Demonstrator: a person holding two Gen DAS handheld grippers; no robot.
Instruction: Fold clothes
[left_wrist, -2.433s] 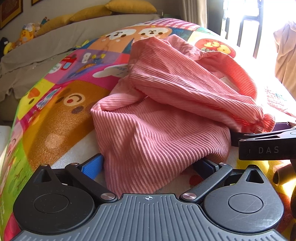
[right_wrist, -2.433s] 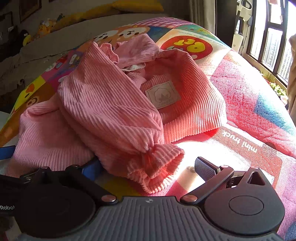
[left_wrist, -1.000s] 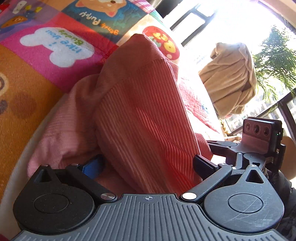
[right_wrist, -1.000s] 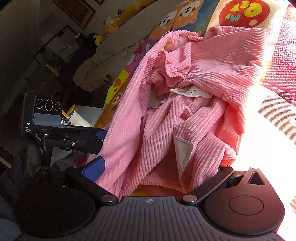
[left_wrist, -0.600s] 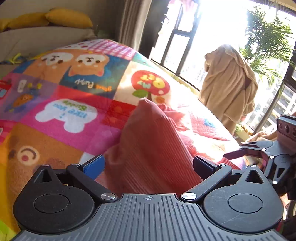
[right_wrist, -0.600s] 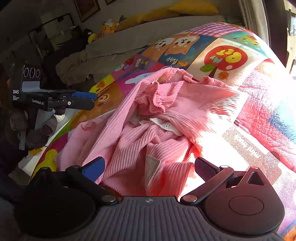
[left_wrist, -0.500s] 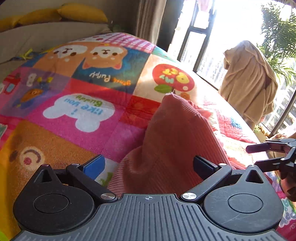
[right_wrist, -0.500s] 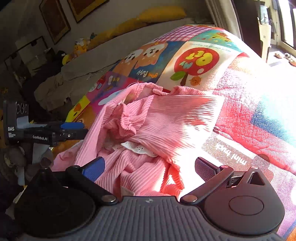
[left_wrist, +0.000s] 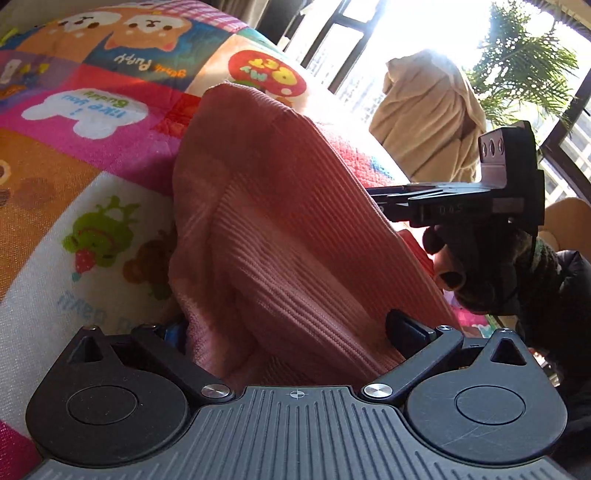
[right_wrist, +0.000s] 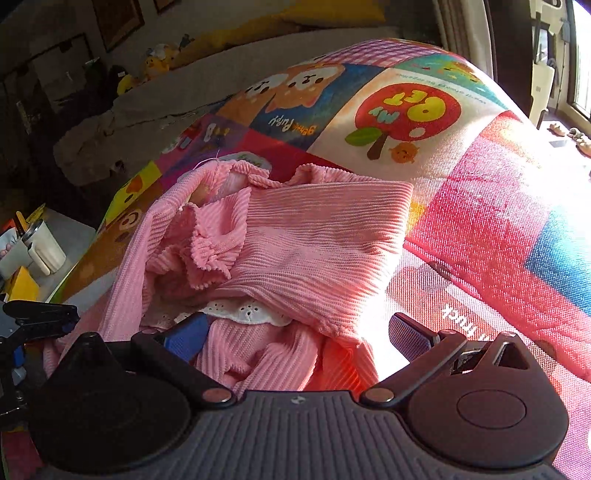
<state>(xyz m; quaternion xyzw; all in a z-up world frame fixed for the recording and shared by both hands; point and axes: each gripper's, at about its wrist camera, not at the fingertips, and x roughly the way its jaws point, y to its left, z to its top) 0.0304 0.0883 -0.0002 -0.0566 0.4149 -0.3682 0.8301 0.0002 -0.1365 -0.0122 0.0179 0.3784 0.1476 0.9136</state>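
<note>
One pink garment (right_wrist: 295, 236) lies between two spread tongs, left (left_wrist: 288, 328) and right (right_wrist: 295, 332).

The pink garment (left_wrist: 280, 236) covers most of the left gripper's (left_wrist: 288, 328) blue pad, so its grip cannot be judged. In the right wrist view, the left gripper is cut off by the edge.

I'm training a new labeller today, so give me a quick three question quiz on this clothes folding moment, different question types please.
1. True or false: the pink ribbed garment lies on a cartoon quilt.
2. What sits between the left gripper's fingers?
3. The white lace trim shows in which view: A left wrist, B right wrist?

Key: 1 true; 2 the pink garment's fabric; 3 B.
</note>
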